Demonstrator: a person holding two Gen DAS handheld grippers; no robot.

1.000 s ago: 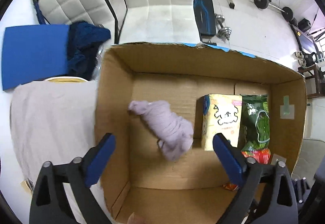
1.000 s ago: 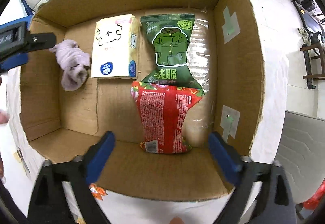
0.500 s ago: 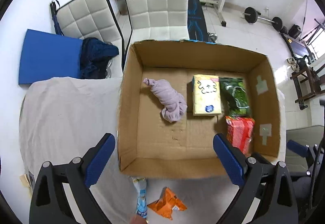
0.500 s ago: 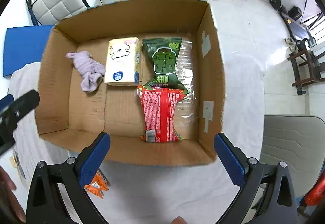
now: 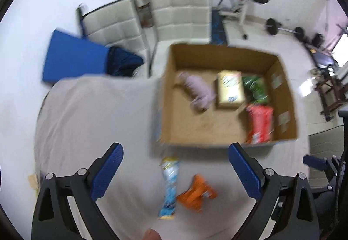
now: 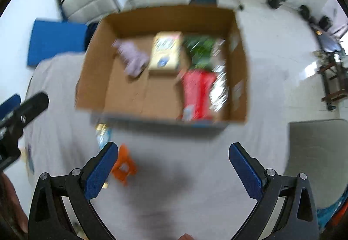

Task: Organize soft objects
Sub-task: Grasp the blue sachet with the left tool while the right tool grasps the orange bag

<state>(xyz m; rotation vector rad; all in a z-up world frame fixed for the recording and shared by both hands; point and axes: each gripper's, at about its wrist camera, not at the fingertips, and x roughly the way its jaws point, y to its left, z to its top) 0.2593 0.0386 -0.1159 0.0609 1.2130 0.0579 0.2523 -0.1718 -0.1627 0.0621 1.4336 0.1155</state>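
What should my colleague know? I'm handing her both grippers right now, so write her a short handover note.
Left gripper: open, empty. Right gripper: open, empty.
In the brown cardboard box: lilac cloth bundle, yellow tissue pack, green packet, red packet.
Left to do: light-blue snack packet and orange snack packet lie on the grey sheet in front of the box.

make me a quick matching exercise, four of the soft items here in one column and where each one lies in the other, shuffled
Things:
1. lilac cloth
2. red packet
3. orange packet
4. yellow tissue pack

Places:
A. on the grey sheet, outside the cardboard box, beside the light blue packet
B. in the box, between the cloth and the green packet
C. in the box, toward its left wall
D. in the box, near its front right corner

Pairs: 1-C, 2-D, 3-A, 4-B
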